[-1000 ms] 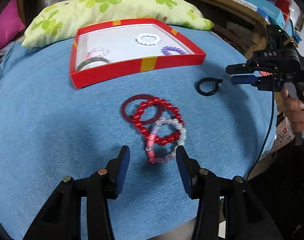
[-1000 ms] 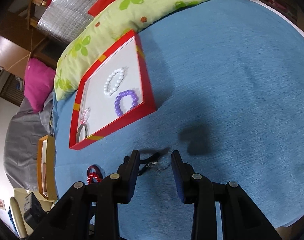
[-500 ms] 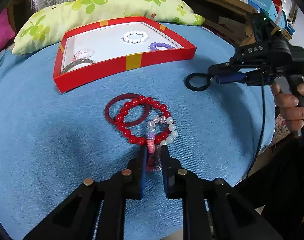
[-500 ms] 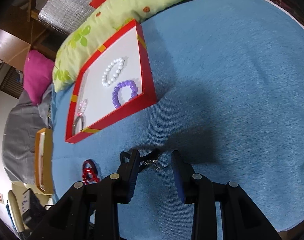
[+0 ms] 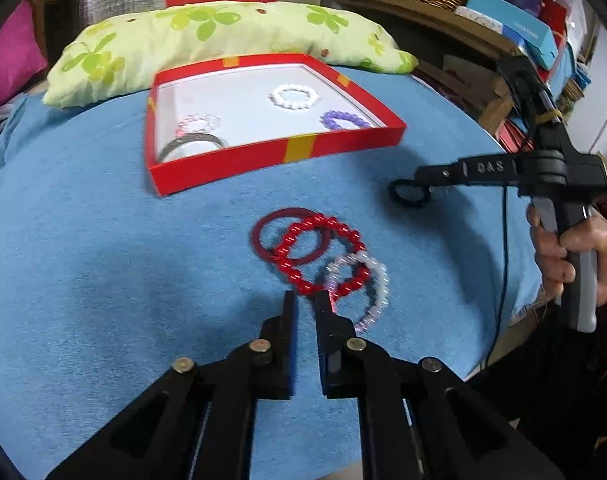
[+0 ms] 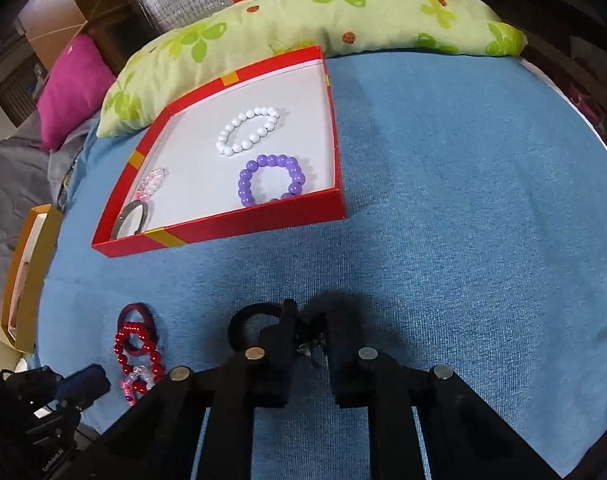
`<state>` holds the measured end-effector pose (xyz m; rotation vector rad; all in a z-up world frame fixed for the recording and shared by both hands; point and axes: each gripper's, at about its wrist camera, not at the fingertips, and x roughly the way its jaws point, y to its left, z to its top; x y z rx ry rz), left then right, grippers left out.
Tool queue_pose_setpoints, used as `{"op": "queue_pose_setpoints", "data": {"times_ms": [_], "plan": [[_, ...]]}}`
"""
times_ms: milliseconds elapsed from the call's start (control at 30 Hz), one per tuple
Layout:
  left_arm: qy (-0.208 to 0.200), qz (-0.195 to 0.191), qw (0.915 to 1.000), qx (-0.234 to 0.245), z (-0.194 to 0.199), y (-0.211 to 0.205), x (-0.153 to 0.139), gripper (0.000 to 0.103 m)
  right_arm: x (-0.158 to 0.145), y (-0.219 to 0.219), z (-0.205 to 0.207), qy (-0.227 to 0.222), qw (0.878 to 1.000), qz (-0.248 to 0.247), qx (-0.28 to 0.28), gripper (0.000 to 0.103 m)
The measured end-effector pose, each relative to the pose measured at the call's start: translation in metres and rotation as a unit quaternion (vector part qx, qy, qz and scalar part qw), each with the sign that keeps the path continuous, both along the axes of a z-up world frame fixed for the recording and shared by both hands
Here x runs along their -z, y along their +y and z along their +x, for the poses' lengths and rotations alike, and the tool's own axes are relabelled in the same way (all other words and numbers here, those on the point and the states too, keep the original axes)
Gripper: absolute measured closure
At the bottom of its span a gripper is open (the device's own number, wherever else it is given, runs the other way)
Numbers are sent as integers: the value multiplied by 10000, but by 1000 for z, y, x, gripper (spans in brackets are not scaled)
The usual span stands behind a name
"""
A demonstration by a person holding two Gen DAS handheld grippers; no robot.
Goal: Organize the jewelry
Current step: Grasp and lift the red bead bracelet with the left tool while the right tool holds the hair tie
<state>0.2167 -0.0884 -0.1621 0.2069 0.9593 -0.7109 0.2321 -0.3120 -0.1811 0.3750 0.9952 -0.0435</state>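
Blue cloth, red tray, and two bracelets being handled

Blue fabric [image 5: 103, 260] is seen covering the rounded surface on which everything rests; a green floral pillow [image 5: 223, 36] lies along its far edge, with a pink cushion [image 6: 73, 88] off to one side. A red tray [image 5: 287, 151] with a white floor is set near the pillow. Four pieces are held in it: a white bead bracelet [image 5: 294, 97], a purple bead bracelet [image 5: 345, 119], a clear pink bracelet [image 5: 199, 123] and a metal bangle [image 5: 191, 145] in the near left corner.

On the cloth in front of the tray, a small pile is formed by a dark red ring [image 5: 289, 234], a red bead bracelet [image 5: 321, 256] overlapping it, and a pale pink-and-white bead bracelet [image 5: 367, 292] overlapping that one.

The left hand-held gripper [image 5: 305, 300] is shown nearly closed at the near edge of the pile, its tips just beside the red beads and the pale strand; whether anything is pinched cannot be told. The right hand-held gripper [image 6: 307, 322], held by a hand [image 5: 583, 256], is drawn in to a narrow gap, and a black ring bracelet [image 6: 249, 326] with a small metal clasp is caught at its tips, right of the pile and apart from the tray.
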Motion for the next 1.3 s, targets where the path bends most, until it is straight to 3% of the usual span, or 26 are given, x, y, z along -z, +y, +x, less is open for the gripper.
{"op": "queue_pose_setpoints", "data": {"times_ms": [33,100,133,367,600,633,700,800,933,1133,1300], "plan": [[24,19,10000,61,0,-5,2,81,0,-1,0,2,10000,10,14,89],[12,80,9998,181,-6,-9,4,50,1,-5,-2,8,10000,49,29,89],[-16,113,9997,219,-9,-12,5,47,1,-6,-4,10,10000,54,32,89],[182,295,9992,203,-7,-28,20,46,3,-1,-4,52,10000,41,13,89],[134,210,9994,222,-12,-36,20,46,3,-3,-4,55,9999,82,31,89],[106,162,9996,197,-12,-36,19,49,3,-2,-4,54,10000,69,33,89],[71,134,9997,212,-12,-38,19,77,3,-1,-4,49,10000,48,33,89],[12,132,9995,271,-12,-41,19,95,3,-2,-4,32,10000,79,47,89],[-54,-12,9998,170,-8,-32,11,95,0,-4,-6,-66,9994,325,-18,89],[-164,-520,9985,-75,2,-10,-11,96,-15,-2,-9,-483,9958,744,-219,90],[-195,-767,9965,-261,6,8,-23,96,-18,3,-8,-510,9957,727,-276,90]]}}
